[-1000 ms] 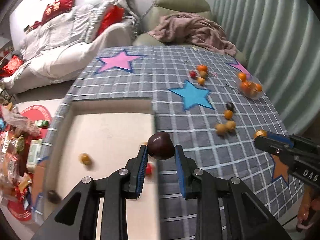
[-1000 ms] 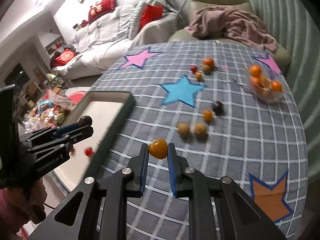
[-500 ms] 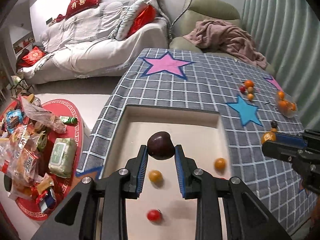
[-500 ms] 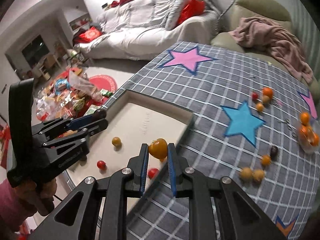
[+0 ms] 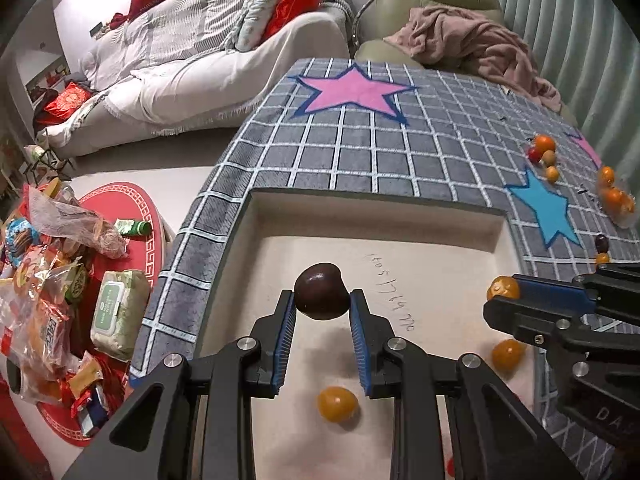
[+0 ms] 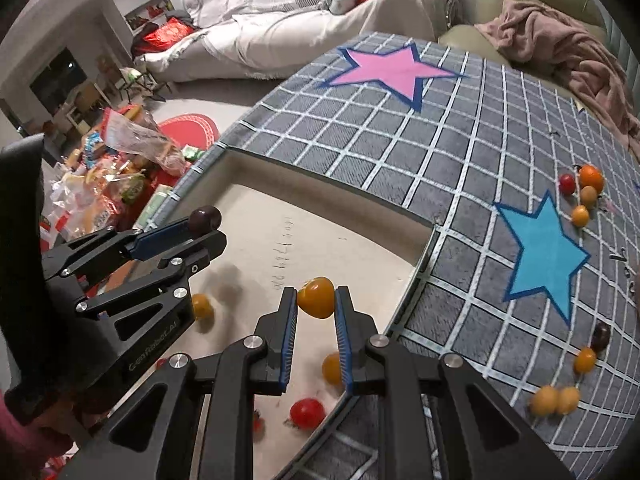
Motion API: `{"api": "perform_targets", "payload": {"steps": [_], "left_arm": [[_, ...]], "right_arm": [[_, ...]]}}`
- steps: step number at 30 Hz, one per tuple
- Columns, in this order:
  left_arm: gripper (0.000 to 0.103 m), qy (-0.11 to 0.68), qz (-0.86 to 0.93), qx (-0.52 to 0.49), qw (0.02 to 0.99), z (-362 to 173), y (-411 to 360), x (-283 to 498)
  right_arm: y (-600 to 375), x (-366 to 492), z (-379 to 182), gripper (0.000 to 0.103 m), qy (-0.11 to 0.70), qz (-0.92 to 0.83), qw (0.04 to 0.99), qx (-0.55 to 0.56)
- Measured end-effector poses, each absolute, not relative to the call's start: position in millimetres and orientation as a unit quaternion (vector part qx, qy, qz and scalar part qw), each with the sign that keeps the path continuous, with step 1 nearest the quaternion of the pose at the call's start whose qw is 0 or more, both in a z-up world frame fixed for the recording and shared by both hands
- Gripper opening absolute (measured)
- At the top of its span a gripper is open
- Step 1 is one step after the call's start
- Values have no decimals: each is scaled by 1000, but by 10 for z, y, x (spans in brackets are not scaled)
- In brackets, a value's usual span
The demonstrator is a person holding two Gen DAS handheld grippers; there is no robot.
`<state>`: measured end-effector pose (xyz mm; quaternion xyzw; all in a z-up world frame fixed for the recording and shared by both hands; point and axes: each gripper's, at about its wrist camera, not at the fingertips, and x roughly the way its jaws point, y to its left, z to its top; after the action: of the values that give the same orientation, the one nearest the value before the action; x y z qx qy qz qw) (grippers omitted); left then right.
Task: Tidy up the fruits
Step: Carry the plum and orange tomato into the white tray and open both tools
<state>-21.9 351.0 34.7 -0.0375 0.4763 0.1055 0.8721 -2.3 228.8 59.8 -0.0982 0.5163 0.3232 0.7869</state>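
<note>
- Two grippers hang over the beige tray [image 5: 400, 216] that sits in a recess of the grey checked mat [image 5: 360, 148].
- Left gripper [image 5: 322, 310] is clamped on a dark purple fruit [image 5: 322, 290], which sits between its blue pads [image 5: 289, 322] above the tray floor.
- Right gripper [image 6: 316, 312] is clamped on an orange fruit [image 6: 317, 297], held above the tray near its right wall.
- On the tray floor lie loose pieces: an orange fruit under the left gripper [image 5: 337, 398], another by the right edge [image 5: 507, 354], and a red cherry tomato [image 6: 307, 412] near the bottom of the right wrist view.
- Handwritten digits [image 5: 394, 292] run across the tray floor between the two grippers.
- More fruit lies on the mat, well apart from the tray: a small group of red and orange pieces [image 6: 582, 192] beyond the blue star [image 6: 542, 254], and a dark fruit with several orange ones [image 6: 588, 354] nearer the mat's edge.
- A clear container holding orange fruit [image 5: 616, 196] stands at the far right of the mat.
- A pink star [image 5: 352, 90] marks the mat's far side, with a white sofa [image 5: 192, 64] behind it.
- Snack packets and a wet-wipes pack [image 5: 118, 312] lie on the floor to the left.
</note>
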Motion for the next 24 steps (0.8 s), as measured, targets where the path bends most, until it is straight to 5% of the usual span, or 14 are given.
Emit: {"api": "perform_targets", "payload": {"steps": [24], "left_arm": [[30, 494, 116, -6, 862, 106, 3432, -56]], "right_arm": [[2333, 109, 334, 24, 524, 307, 786, -111]]}}
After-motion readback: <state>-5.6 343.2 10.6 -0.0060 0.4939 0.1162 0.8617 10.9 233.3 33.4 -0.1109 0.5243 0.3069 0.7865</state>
